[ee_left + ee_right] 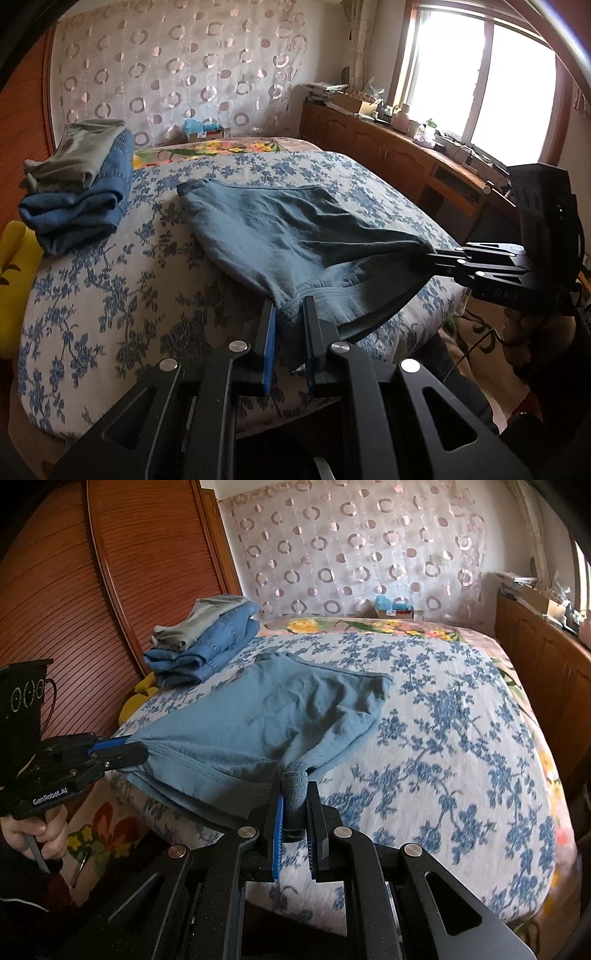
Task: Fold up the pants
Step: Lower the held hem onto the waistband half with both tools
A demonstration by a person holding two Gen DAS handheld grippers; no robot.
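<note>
Blue-grey pants point(280, 229) lie spread on the bed, their near edge lifted off the bedcover. In the left wrist view my left gripper point(290, 310) is shut on the stitched hem at the near left corner. My right gripper point(432, 258) comes in from the right, shut on the other near corner. In the right wrist view the pants point(258, 716) stretch between the two grippers. There my right gripper point(295, 788) pinches a bunched wad of cloth, and my left gripper point(140, 753) grips the edge at the left, held by a hand.
A stack of folded clothes point(81, 192), denim under grey, sits at the bed's far left point(207, 642). The floral bedcover point(110, 295) spreads around the pants. Wooden cabinets point(388, 155) line the window side. A yellow object point(14, 258) lies by the bed's left edge.
</note>
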